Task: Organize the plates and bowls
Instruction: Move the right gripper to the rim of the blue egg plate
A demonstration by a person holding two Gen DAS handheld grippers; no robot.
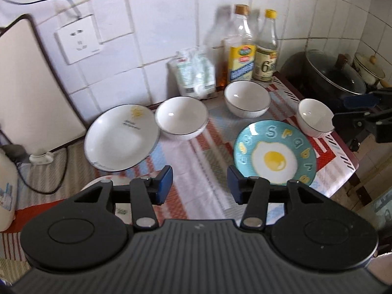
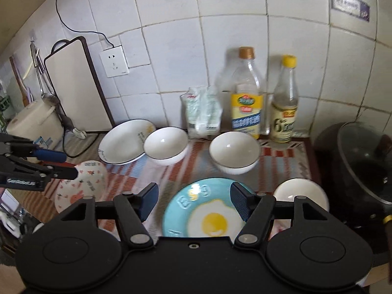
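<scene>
White bowls (image 1: 181, 118) (image 1: 247, 101) and a sun-printed plate (image 1: 121, 137) sit in a row on the cloth-covered bench (image 1: 196, 161), the teal fried-egg plate (image 2: 203, 208) nearer. Left gripper (image 1: 199, 181) and right gripper (image 2: 193, 202) hover above, released and empty.

Left gripper (image 1: 199, 183) hangs open and empty at the bottom; egg plate (image 1: 274, 153) right, white plate (image 1: 121, 138) and bowls behind.

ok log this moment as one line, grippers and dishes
left gripper: open, empty | right gripper: open, empty, over egg plate | white bowls unstacked | sun plate apart
</scene>
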